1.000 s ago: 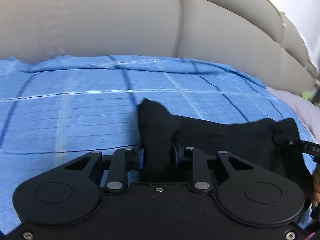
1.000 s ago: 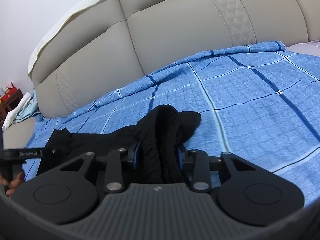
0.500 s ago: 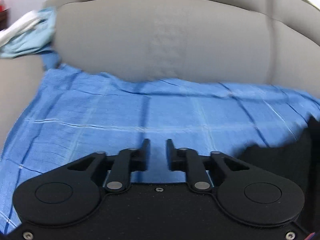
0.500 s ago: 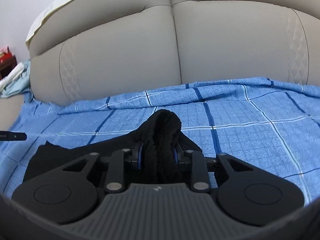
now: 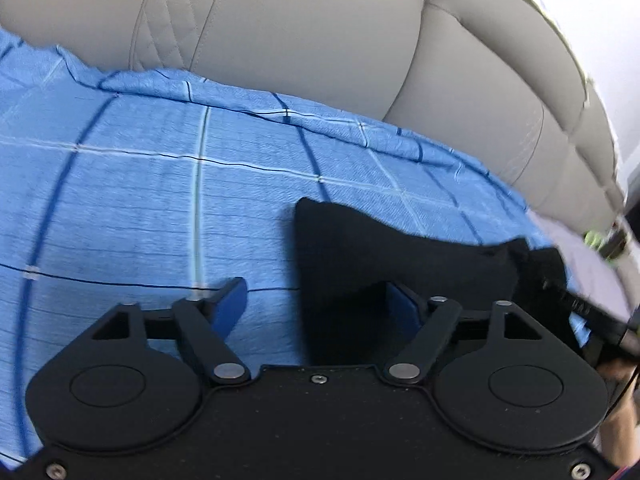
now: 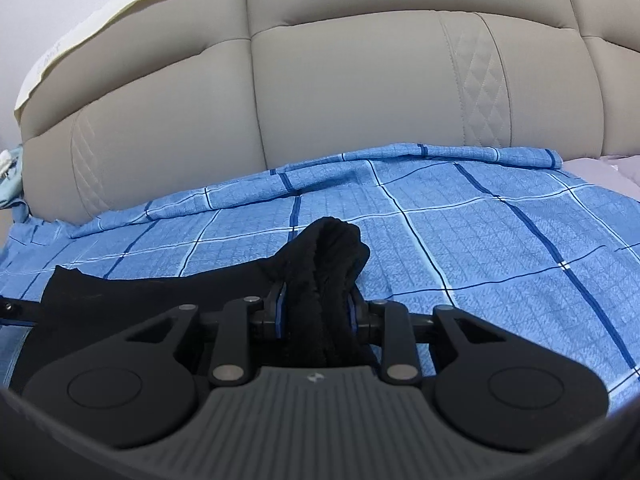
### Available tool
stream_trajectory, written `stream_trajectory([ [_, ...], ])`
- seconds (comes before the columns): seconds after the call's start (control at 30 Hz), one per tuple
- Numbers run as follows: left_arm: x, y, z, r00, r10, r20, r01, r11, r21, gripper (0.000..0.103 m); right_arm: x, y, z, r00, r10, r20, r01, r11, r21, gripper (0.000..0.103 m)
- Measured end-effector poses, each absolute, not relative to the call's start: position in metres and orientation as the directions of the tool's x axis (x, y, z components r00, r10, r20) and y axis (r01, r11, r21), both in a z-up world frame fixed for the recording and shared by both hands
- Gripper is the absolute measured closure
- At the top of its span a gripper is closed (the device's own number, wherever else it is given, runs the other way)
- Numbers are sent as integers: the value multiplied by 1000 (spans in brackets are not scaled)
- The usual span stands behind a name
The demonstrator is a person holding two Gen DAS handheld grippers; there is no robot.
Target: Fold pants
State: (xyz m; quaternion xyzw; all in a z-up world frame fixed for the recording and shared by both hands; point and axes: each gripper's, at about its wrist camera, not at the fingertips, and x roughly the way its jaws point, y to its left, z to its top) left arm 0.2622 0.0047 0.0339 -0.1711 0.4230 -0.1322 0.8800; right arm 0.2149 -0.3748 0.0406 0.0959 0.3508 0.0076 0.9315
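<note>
Black pants (image 5: pixel 380 256) lie on a blue plaid sheet (image 5: pixel 140 200). In the left wrist view my left gripper (image 5: pixel 316 300) is open, its jaws wide apart, with a corner of the pants lying between them next to the right finger (image 5: pixel 404 304). In the right wrist view my right gripper (image 6: pixel 316 312) is shut on a bunched end of the pants (image 6: pixel 328 264), and the rest of the cloth stretches away to the left (image 6: pixel 120 292). The other gripper shows at the right edge of the left wrist view (image 5: pixel 580 308).
A beige padded headboard (image 6: pixel 360 100) rises behind the sheet (image 6: pixel 500 248). A pale grey cover (image 6: pixel 600 168) lies at the far right. Light blue cloth (image 6: pixel 10 184) sits at the left edge.
My left gripper let go of the pants, swung left, then came back to the pants corner with its jaws wide open. My right gripper kept its hold and turned toward the headboard.
</note>
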Motion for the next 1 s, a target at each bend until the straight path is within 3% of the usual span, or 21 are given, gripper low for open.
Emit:
stream_trajectory([
  [0.13, 270, -9, 31, 608, -390, -692, 89, 899, -429, 24, 217, -377, 39, 753, 116, -648, 19, 980, 197, 65],
  [0.2, 271, -17, 30, 608, -386, -693, 106, 905, -412, 28, 218, -382, 40, 742, 139, -656, 10, 976, 218, 51],
  [0.23, 271, -21, 30, 608, -387, -694, 111, 906, -408, 31, 219, -386, 40, 736, 142, -662, 11, 975, 221, 36],
  [0.37, 267, -32, 29, 613, -376, -695, 128, 915, -383, 28, 215, -405, 43, 718, 165, -676, 6, 970, 244, 22],
  [0.5, 266, -33, 28, 620, -385, -684, 120, 907, -403, 28, 220, -427, 31, 666, 305, -681, -38, 925, 377, 14],
  [0.53, 266, -34, 27, 622, -387, -681, 119, 906, -406, 32, 221, -429, 29, 670, 333, -664, -52, 913, 405, 14],
  [0.67, 260, -34, 27, 638, -342, -690, 90, 923, -375, 65, 224, -428, 24, 683, 385, -621, -65, 879, 473, 21],
  [0.73, 253, -26, 28, 621, -377, -687, 81, 903, -423, 69, 223, -423, 26, 677, 380, -630, -81, 890, 449, 25],
  [0.83, 246, -19, 22, 613, -423, -668, 101, 880, -464, 61, 219, -416, 27, 674, 372, -638, -112, 905, 410, 26],
  [0.9, 251, -19, 22, 596, -476, -647, 129, 852, -507, 39, 219, -414, 27, 675, 367, -640, -115, 910, 399, 26],
  [0.93, 256, -21, 22, 583, -509, -633, 146, 832, -535, 20, 218, -413, 27, 676, 364, -640, -116, 911, 396, 26],
  [0.97, 261, -24, 22, 577, -534, -619, 159, 816, -555, 9, 217, -413, 27, 678, 361, -641, -116, 913, 392, 26],
  [1.0, 264, -27, 21, 585, -532, -612, 158, 815, -557, 8, 217, -412, 27, 679, 359, -640, -117, 914, 389, 26],
])
